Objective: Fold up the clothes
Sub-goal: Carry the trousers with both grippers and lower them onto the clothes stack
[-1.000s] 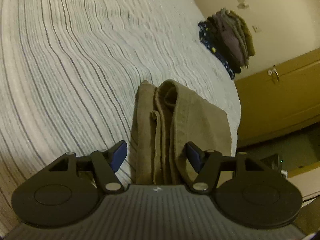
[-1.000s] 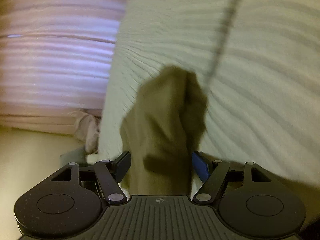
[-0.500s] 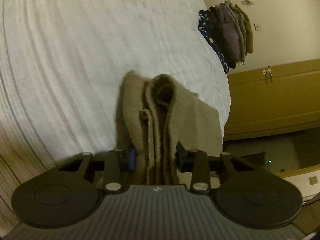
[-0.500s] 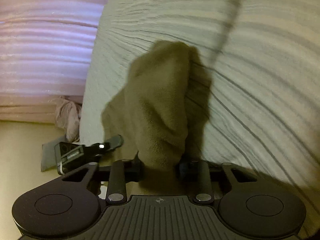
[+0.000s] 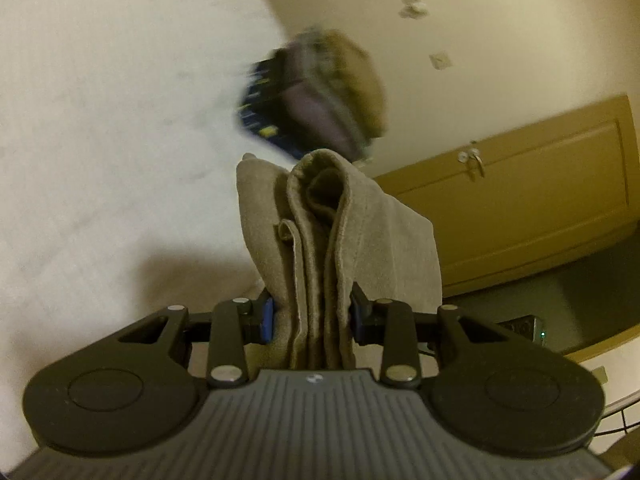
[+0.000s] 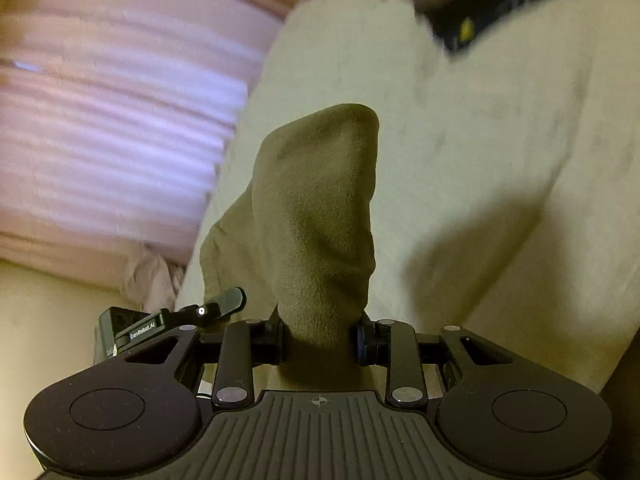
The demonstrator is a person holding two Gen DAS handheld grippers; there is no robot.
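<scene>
Both grippers clamp the folded khaki garment point(image 5: 340, 236): left gripper point(image 5: 312, 318) and right gripper point(image 6: 320, 338) pinch its bunched ends above the bed point(image 5: 100, 120).

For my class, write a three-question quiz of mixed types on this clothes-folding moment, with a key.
1. True or false: the left tool is closed on the folded tan fabric garment.
2. What lies behind the garment on the pale bed? A) a stack of folded clothes B) a lamp C) a shoe
3. Fill in: the right tool grips the garment's ____ end.

Key: 1 true; 2 A, the stack of folded clothes; 3 rounded, folded.
</scene>
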